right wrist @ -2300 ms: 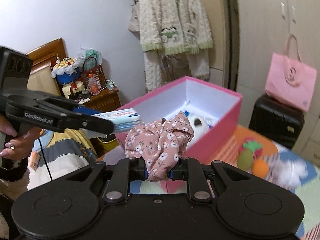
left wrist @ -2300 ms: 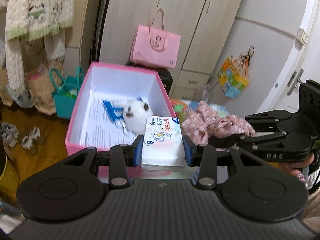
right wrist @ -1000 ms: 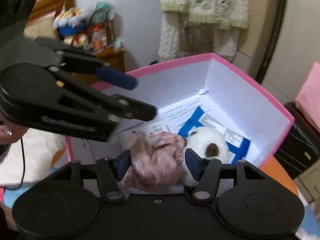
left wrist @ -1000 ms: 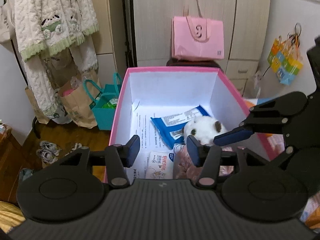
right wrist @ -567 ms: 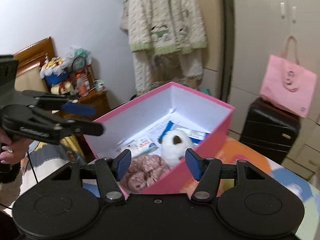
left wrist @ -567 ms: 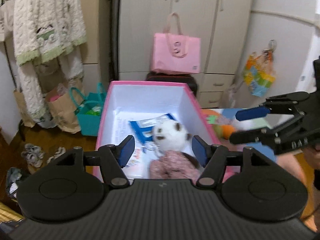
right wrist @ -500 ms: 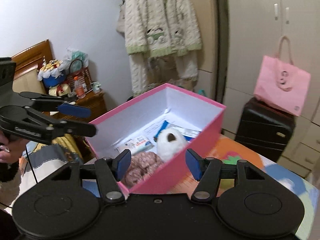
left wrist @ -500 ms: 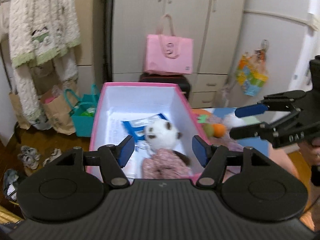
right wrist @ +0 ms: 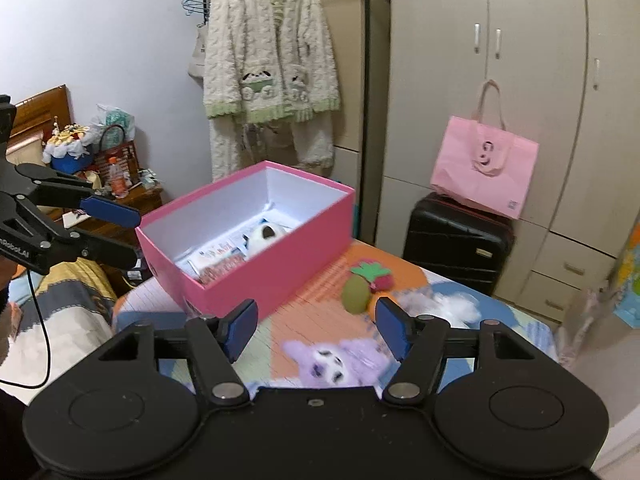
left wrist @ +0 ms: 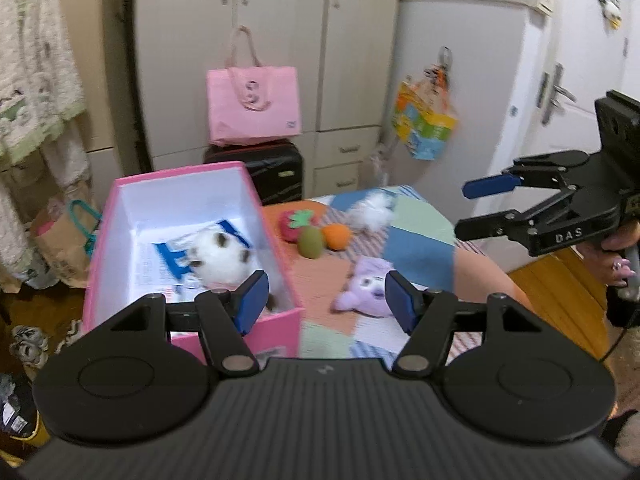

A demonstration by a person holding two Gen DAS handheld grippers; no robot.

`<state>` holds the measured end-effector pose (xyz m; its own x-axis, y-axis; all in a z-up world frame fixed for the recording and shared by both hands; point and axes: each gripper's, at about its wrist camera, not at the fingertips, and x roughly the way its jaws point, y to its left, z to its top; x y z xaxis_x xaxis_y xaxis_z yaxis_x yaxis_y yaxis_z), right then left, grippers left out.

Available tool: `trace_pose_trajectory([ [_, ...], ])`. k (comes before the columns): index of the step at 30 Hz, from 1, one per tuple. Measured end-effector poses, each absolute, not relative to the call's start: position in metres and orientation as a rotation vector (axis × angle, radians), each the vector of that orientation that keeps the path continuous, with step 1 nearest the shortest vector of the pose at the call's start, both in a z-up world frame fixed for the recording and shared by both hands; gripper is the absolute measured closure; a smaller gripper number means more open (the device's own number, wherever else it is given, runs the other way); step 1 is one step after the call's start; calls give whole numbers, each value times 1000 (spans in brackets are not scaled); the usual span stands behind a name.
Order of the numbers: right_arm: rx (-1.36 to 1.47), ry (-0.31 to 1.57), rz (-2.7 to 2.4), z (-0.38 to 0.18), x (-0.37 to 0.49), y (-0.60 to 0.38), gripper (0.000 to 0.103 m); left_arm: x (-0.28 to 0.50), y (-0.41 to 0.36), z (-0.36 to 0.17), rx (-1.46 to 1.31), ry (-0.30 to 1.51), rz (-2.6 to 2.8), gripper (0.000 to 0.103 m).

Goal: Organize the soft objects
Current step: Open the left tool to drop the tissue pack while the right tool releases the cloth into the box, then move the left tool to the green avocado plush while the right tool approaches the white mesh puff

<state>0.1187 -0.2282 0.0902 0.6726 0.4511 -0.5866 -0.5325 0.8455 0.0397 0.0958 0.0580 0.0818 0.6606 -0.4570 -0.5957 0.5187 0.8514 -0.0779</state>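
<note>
With a white plush (left wrist: 219, 256) already laid in the pink box (right wrist: 280, 280), both the left gripper (left wrist: 322, 304) and the right gripper (right wrist: 313, 326), its jaws opening, were held empty above the purple plush (right wrist: 340, 362) on the worktop (left wrist: 420, 236), judged the next pick.

Purple plush (right wrist: 340, 360) lies outside pink box (right wrist: 280, 276) (white plush (right wrist: 265, 235) inside).

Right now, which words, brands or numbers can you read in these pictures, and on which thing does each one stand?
"DAS": on the side of the right gripper.
"nRobot.AI", its start cut off: on the side of the left gripper.
Pink tote bag: a curly logo, and a small corner label too small to read.
Packets and paper in the pink box: print too blurred to read.
</note>
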Motion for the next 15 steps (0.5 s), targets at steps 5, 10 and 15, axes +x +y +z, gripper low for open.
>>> trace_pose_trajectory([
  [5,-125,635,542,79,112,-247,31,88,26,75,137,662,-600,39],
  [10,-107,662,534,64,113,-260,31,90,0,62,129,676,-651,36],
  [15,-96,680,514,47,122,-270,30,97,-20,51,119,676,-685,29],
])
